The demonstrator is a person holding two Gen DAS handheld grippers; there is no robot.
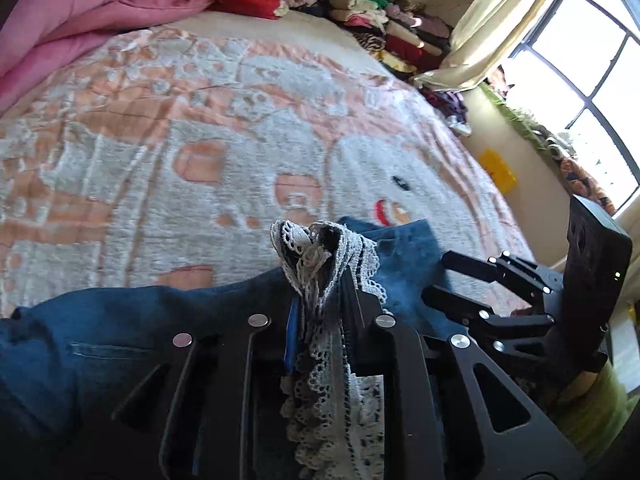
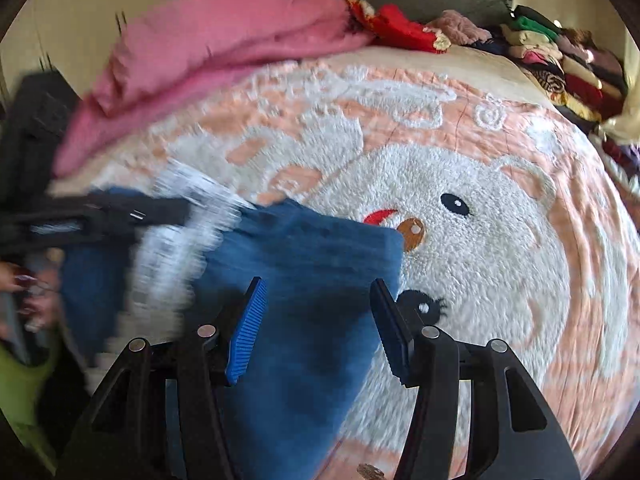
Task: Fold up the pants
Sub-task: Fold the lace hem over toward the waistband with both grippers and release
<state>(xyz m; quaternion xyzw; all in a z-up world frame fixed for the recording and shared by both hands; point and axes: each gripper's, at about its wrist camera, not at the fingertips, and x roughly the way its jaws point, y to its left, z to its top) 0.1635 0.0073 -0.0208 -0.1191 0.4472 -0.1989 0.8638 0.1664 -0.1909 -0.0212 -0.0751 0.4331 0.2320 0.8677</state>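
Blue denim pants (image 1: 100, 320) with a white lace hem (image 1: 320, 256) lie on the bed's bear-pattern blanket (image 1: 200, 128). My left gripper (image 1: 324, 280) is shut on the bunched lace hem, which sticks up between its fingers. In the right wrist view the same pants (image 2: 312, 248) spread below my right gripper (image 2: 320, 320), whose blue-padded jaws stand apart above the denim with nothing pinched. The right gripper (image 1: 468, 280) also shows at the right of the left wrist view, and the left gripper (image 2: 160, 212) appears blurred at the left of the right wrist view.
A pink quilt (image 2: 208, 52) is heaped at the back left of the bed. Red and pink garments (image 2: 404, 24) and a stack of folded clothes (image 2: 568, 64) line the far edge. A window (image 1: 592, 80) and cream curtain (image 1: 500, 20) stand to the right. A hand (image 2: 28, 296) shows at the left.
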